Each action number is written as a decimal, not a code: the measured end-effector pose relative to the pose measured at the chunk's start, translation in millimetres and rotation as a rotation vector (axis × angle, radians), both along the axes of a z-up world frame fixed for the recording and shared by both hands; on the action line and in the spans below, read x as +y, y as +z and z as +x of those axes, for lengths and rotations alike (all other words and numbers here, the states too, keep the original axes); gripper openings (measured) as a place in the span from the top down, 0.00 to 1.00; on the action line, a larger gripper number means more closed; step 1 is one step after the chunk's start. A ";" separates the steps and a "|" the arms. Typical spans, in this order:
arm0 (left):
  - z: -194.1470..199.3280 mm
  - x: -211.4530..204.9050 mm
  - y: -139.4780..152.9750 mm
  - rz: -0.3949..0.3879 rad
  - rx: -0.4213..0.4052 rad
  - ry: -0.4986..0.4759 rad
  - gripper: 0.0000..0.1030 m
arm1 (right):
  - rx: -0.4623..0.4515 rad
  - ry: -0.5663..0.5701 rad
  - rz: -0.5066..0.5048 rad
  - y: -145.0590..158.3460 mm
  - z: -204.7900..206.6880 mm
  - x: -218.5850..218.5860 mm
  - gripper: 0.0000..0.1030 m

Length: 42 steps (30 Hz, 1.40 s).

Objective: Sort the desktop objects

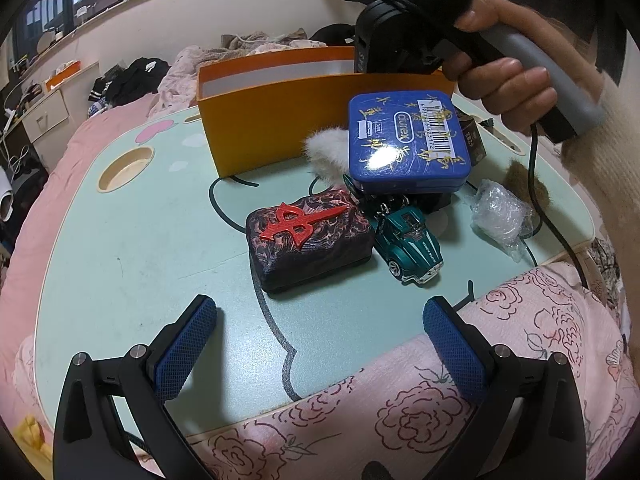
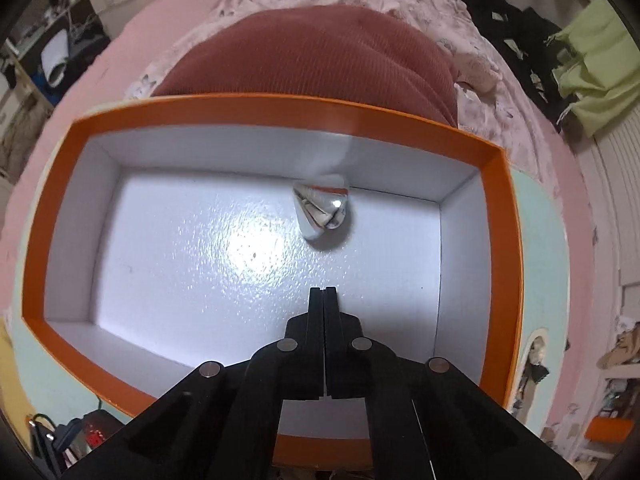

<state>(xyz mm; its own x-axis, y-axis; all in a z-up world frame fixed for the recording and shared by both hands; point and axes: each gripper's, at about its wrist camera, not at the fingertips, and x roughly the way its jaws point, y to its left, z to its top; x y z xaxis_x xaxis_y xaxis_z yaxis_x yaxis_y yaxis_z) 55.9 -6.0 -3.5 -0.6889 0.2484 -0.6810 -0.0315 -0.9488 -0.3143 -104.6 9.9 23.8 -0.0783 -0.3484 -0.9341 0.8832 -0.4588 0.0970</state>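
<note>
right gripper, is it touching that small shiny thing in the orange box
Apart. The right wrist view shows the right gripper shut, with bare white floor of the orange box between it and the shiny object.

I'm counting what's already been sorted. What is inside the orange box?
One small shiny crumpled wrapper lies on the white floor of the orange box, near the far wall. The right tool, shut and empty, hides part of the near floor.

Bright indoor light glares off the white box floor; fisheye edges curve, darken and blur.
</note>
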 end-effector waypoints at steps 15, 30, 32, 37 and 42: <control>0.6 -1.5 -0.1 -0.017 -0.008 -0.003 0.00 | -0.109 -0.155 -0.345 61.1 -53.9 48.1 0.56; 0.9 -1.7 0.2 -0.033 -0.015 -0.005 0.00 | 0.020 -0.067 -0.042 15.3 -24.9 -30.4 0.80; 1.2 -1.3 0.1 -0.035 -0.015 -0.005 0.00 | -0.006 -0.059 -0.078 13.9 -24.1 -27.3 0.99; 0.4 -2.1 0.5 -0.038 -0.016 -0.005 0.00 | 0.009 -0.075 -0.104 21.2 -27.8 -15.7 0.91; 0.8 -2.0 0.4 -0.042 -0.018 -0.006 0.00 | -0.085 -0.088 -0.207 38.6 -36.5 -5.1 0.47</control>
<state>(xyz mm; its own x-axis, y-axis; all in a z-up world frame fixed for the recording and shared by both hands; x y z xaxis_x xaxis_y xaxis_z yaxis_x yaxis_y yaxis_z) 56.7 -8.0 -3.0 -0.6752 0.2235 -0.7030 -0.0321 -0.9610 -0.2748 -141.1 4.7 62.4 -0.0414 -0.5284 -0.8480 0.8252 -0.4966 0.2691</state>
